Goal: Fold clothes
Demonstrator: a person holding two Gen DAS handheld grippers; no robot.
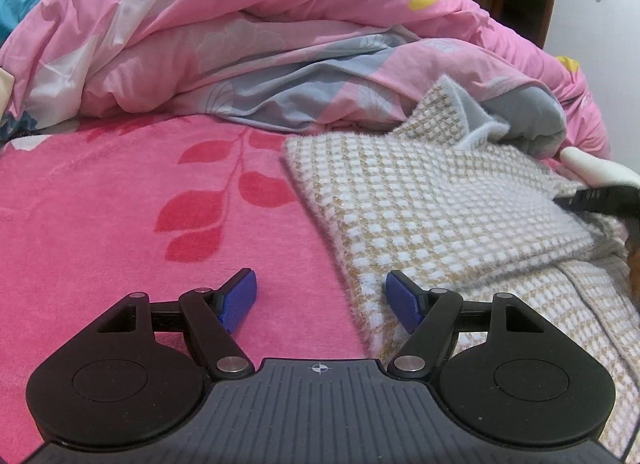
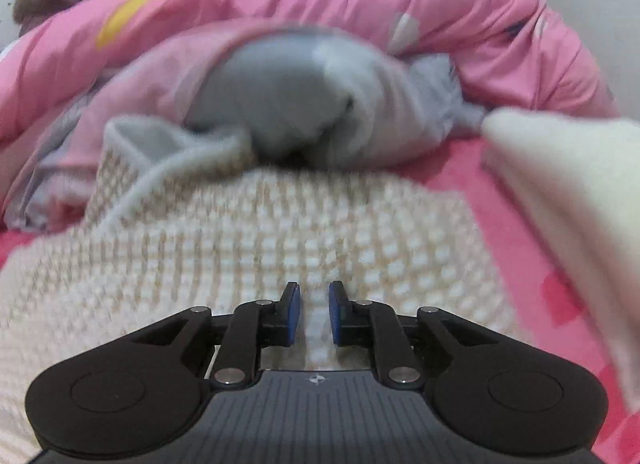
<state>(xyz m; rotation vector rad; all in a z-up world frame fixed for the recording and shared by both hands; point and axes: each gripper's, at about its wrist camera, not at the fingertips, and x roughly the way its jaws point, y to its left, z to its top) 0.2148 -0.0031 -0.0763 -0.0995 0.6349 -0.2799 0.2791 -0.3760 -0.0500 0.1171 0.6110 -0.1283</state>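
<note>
Pink bedsheet (image 1: 100,224) under checked sweater (image 1: 420,200); no writing.

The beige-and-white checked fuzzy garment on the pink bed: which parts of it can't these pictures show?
- Beige-and-white checked fuzzy garment: its right side is cut off by the left wrist view's edge.
- Its weave in the right wrist view: smeared by motion blur.
- Its far edge: hidden under the crumpled pink floral quilt.
</note>
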